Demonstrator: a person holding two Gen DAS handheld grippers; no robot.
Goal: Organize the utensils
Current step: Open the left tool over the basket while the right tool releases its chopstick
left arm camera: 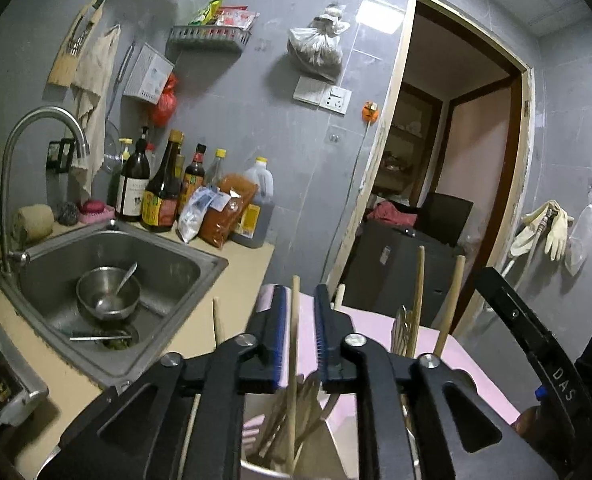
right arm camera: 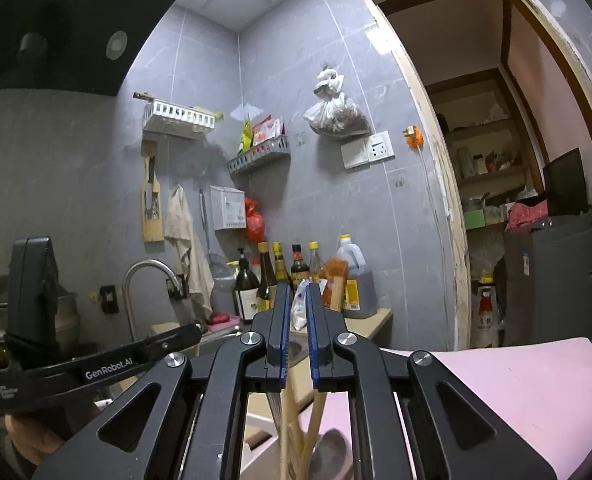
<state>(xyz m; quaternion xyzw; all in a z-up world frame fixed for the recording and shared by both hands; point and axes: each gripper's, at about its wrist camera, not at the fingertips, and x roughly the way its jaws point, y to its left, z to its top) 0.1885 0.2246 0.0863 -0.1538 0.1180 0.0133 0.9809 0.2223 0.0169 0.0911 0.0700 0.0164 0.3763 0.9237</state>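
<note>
In the left wrist view my left gripper (left arm camera: pixel 299 300) stands open around one upright wooden chopstick (left arm camera: pixel 294 344), its blue pads apart from the stick. Several wooden sticks and utensils stand in a metal holder (left arm camera: pixel 264 466) below it. More wooden handles (left arm camera: pixel 449 304) rise at the right. In the right wrist view my right gripper (right arm camera: pixel 296 308) has its jaws a narrow gap apart, empty at the tips. Wooden chopsticks (right arm camera: pixel 292 420) and a spoon (right arm camera: pixel 329 452) show below it. The left gripper's body (right arm camera: pixel 96 364) shows at the left.
A steel sink (left arm camera: pixel 108 292) holds a bowl with a ladle (left arm camera: pixel 110 294). A tap (left arm camera: pixel 16 184) stands at its left. Sauce bottles (left arm camera: pixel 160 196) line the wall. A pink board (right arm camera: pixel 535 392) lies by the holder. A doorway (left arm camera: pixel 447 152) opens at the right.
</note>
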